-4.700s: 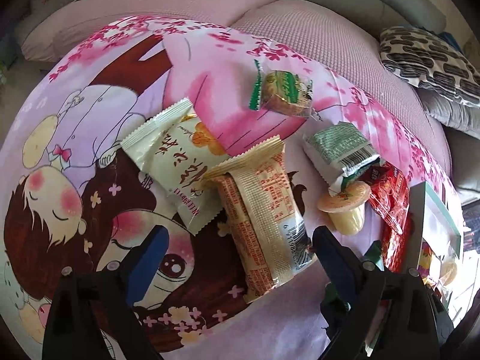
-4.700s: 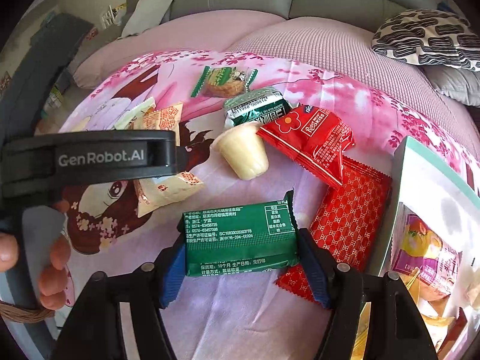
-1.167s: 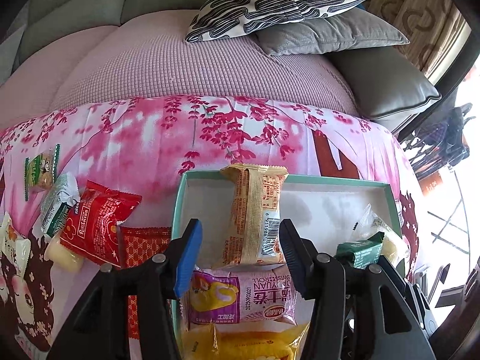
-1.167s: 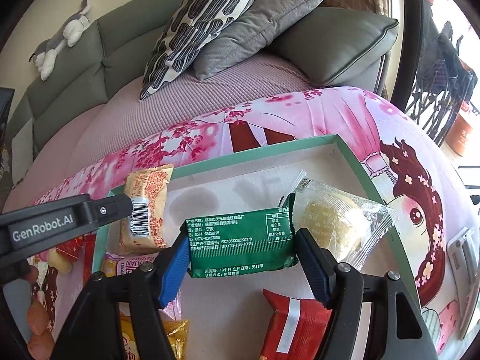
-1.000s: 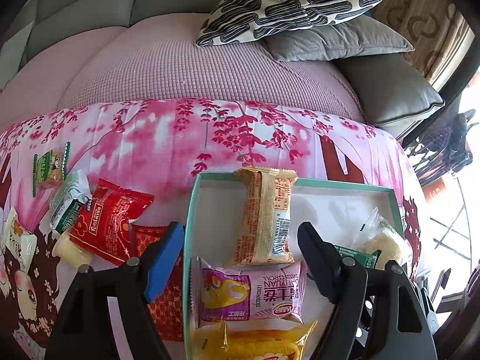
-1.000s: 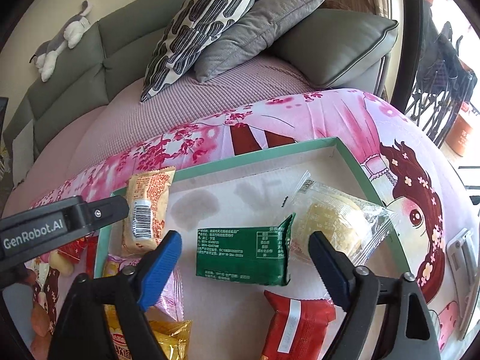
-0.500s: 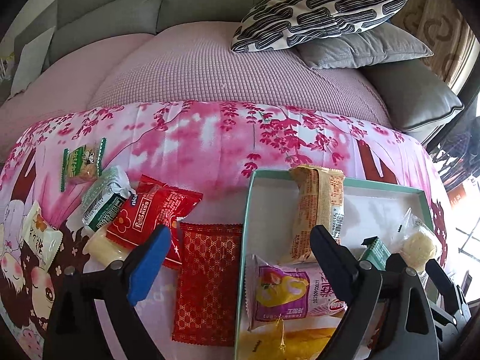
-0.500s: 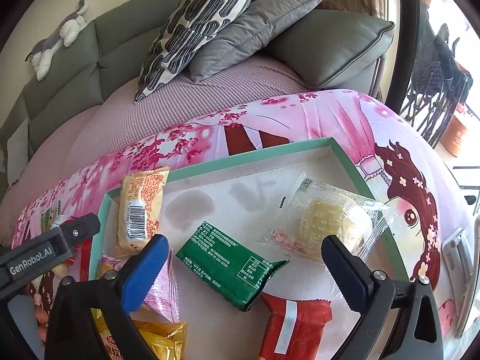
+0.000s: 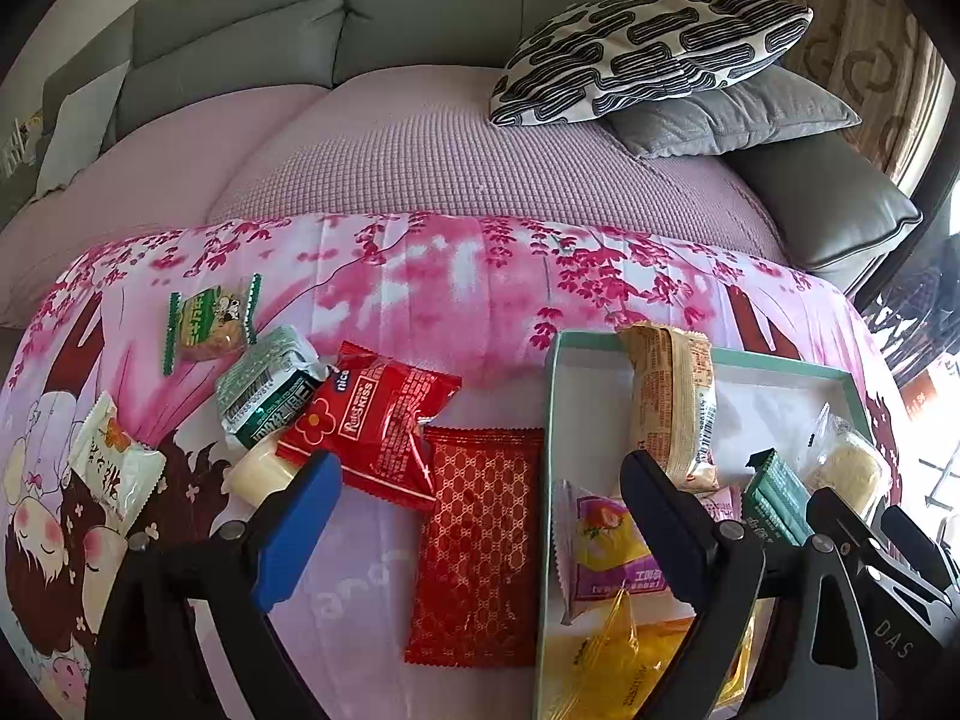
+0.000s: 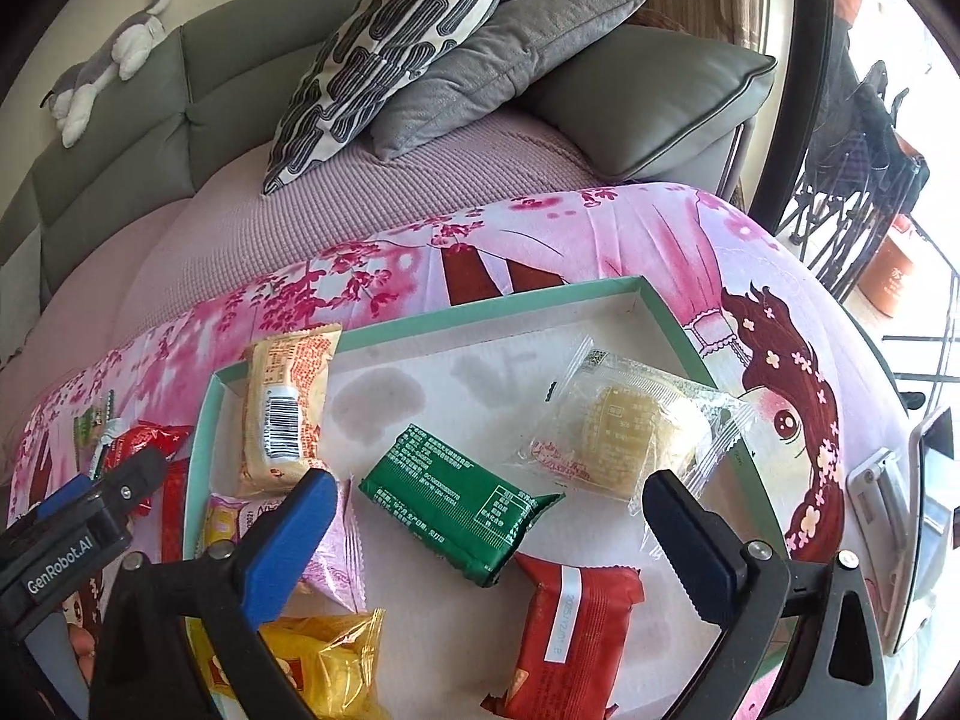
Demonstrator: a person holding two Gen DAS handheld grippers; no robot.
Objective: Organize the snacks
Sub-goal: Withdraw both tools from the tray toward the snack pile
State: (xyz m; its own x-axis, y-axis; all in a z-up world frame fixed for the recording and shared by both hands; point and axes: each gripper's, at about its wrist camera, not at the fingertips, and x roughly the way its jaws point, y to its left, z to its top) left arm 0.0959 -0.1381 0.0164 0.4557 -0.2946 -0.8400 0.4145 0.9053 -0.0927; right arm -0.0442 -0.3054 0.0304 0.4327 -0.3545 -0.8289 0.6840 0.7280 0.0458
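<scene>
A mint-rimmed tray [image 10: 498, 300] lies on the pink cartoon blanket. Inside it are a tan packet [image 10: 288, 408], a green packet [image 10: 456, 504], a clear-wrapped pastry [image 10: 636, 426], a red packet [image 10: 570, 630] and a yellow packet [image 10: 324, 666]. My right gripper [image 10: 489, 492] hangs open above the green packet, its pads clear of it. My left gripper [image 9: 480, 480] is open over a red patterned packet [image 9: 480, 540] lying left of the tray [image 9: 555, 396]. Further left lie a red bag [image 9: 372, 420], a green-white packet [image 9: 264, 384], a jelly cup [image 9: 258, 474], a green-edged biscuit [image 9: 210, 324] and a white packet [image 9: 114, 468].
Behind the blanket is a grey sofa with a black-and-white pillow [image 9: 648, 48] stacked on a grey cushion [image 9: 732, 114]. A plush toy [image 10: 102, 72] rests on the sofa back. A flat device [image 10: 900, 510] sits at the blanket's right edge.
Both grippers let go of their packets in the tray and opened wide. The green packet dropped and turned askew. The left gripper swung left, from over the tray to the loose snacks.
</scene>
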